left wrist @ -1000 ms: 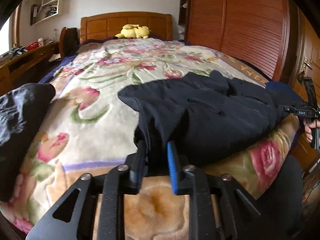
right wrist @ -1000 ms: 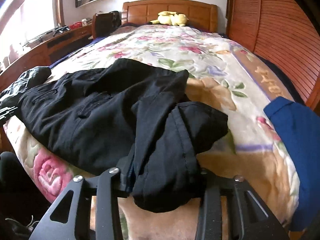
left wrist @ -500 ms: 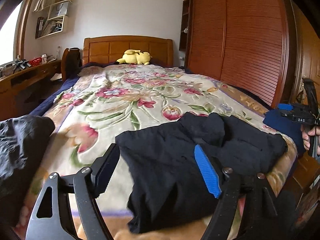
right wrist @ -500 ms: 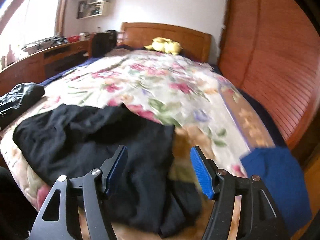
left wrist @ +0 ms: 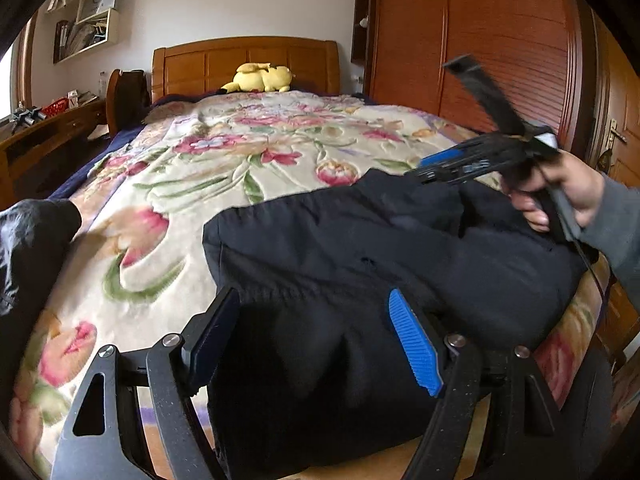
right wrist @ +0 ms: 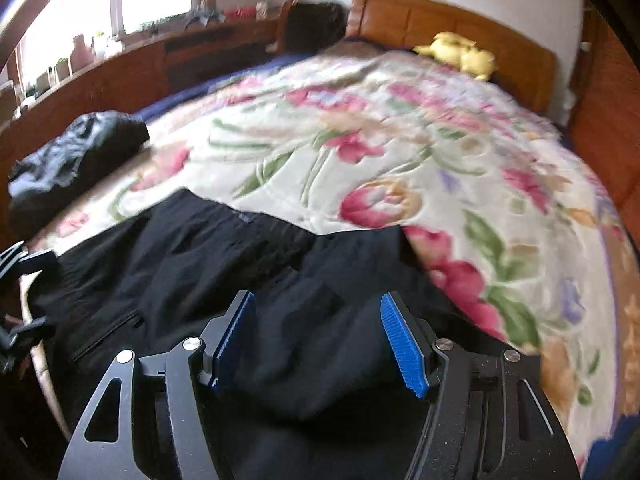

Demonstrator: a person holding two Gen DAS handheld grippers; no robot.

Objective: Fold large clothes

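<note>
Floral bedspread (left wrist: 248, 184) (black garment (left wrist: 360, 264) atop)

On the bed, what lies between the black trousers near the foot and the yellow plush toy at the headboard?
Only bare floral quilt. The left wrist view shows nothing on it from the trousers up to the plush toy.

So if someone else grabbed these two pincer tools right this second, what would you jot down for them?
Left gripper: open, jaws have just been opening; it holds nothing, the black garment lies under it.
Right gripper: open too, jaws just widened, nothing pinched; it is over the same garment.
The garment lies bunched at the near edge of the floral bed cover. Another dark garment sits at the bed's left edge.
Done: a first rough fold, it seems.
Left: smooth it, finish folding.
</note>
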